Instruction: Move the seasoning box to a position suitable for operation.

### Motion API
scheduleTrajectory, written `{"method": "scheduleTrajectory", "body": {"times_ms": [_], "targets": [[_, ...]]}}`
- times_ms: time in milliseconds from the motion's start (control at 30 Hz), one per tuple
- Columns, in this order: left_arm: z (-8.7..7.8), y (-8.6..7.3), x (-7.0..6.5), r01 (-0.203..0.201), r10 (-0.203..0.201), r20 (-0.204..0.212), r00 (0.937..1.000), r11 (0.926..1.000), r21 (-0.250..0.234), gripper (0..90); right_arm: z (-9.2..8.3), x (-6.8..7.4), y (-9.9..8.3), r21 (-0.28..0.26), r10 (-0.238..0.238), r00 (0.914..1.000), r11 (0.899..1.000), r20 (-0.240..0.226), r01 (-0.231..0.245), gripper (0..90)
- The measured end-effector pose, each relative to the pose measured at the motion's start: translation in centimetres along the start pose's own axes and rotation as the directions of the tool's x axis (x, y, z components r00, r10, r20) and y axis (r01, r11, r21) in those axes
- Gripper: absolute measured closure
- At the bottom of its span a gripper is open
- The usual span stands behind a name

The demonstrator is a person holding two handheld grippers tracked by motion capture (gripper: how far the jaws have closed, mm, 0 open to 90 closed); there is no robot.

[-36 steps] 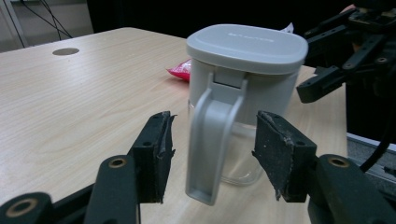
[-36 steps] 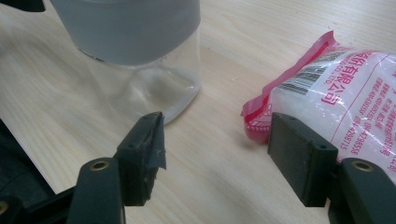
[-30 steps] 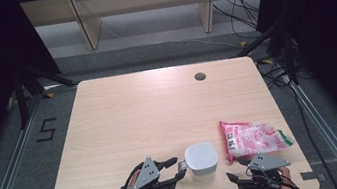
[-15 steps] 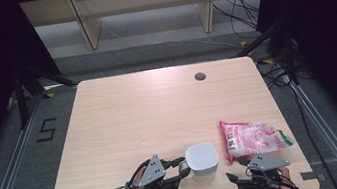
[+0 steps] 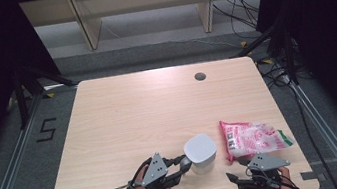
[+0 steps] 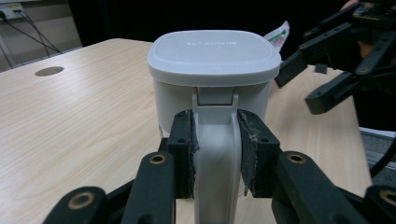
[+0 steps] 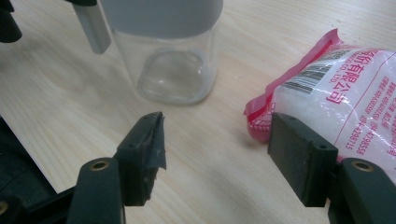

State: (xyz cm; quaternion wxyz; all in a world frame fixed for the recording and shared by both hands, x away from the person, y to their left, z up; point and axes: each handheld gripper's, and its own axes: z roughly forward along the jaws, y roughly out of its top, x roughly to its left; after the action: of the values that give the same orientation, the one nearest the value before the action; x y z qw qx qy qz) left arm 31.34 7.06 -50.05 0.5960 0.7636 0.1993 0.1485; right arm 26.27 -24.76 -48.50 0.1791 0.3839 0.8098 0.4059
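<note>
1. The left gripper point(image 6: 217, 154) is pinching the grey handle point(image 6: 215, 163) of the jar point(image 6: 212, 79). Its jaws have just been closing, and the handle is sitting right between the pads point(image 6: 183, 149).
2. The jar is standing upright on the bench point(image 5: 134, 115), just in front of the left gripper. It is also sitting just ahead of the right gripper point(image 7: 217, 154), a little to its left.
3. The jar is looking like clear glass point(image 7: 173, 74) at the bottom with a grey plastic top. It seems to be empty, so it is probably feeling light. Glass is hard and can break, so bumping it is a bad idea.
4. The handle is thin, smooth and stiff. It is probably a good place to hold, but the jar may be swinging or slipping if the pinch is too soft.
5. The right gripper is staying spread wide and is holding nothing.
6. The pink and white bag point(image 7: 336, 93) is lying just ahead of the right gripper, by its right jaw. It is looking soft, squashy and crinkly, full of small white bits. Grabbing it at the pink sealed edge point(image 7: 289, 79) is probably working best.
</note>
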Motion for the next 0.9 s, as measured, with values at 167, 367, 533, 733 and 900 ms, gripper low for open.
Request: {"method": "scheduleTrajectory", "body": {"times_ms": [167, 367, 533, 733, 900], "targets": [[-0.3, 0.3, 1.0, -0.018, 0.020, -0.061, 0.9980, 0.9991, 0.037, 68.3, 0.1, 0.1, 0.0, 0.012, 0.013, 0.9999, 1.000, -0.008, -0.013, 37.1], [-0.5, 0.4, 2.6, 0.001, 0.005, -0.124, 0.9923, 0.9990, 0.045, 68.2, 0.1, 0.0, 0.0, 0.013, 0.016, 0.9997, 1.000, -0.017, -0.016, 37.1], [-0.4, 0.5, 3.4, 0.020, -0.014, -0.130, 0.9914, 0.9984, 0.052, 68.2, 0.1, 0.1, -0.1, 0.017, 0.024, 0.9997, 1.000, -0.007, -0.023, 37.1], [-0.2, 0.6, 4.3, 0.016, -0.008, -0.140, 0.9902, 0.9983, 0.057, 67.9, 0.1, 0.1, 0.0, 0.017, 0.023, 0.9997, 1.000, -0.007, -0.023, 37.2], [-0.5, 0.7, 5.1, -0.024, 0.039, -0.207, 0.9776, 0.9968, 0.076, 63.0, 0.1, 0.1, -0.1, 0.017, 0.024, 0.9997, 1.000, -0.007, -0.024, 37.1]]}}
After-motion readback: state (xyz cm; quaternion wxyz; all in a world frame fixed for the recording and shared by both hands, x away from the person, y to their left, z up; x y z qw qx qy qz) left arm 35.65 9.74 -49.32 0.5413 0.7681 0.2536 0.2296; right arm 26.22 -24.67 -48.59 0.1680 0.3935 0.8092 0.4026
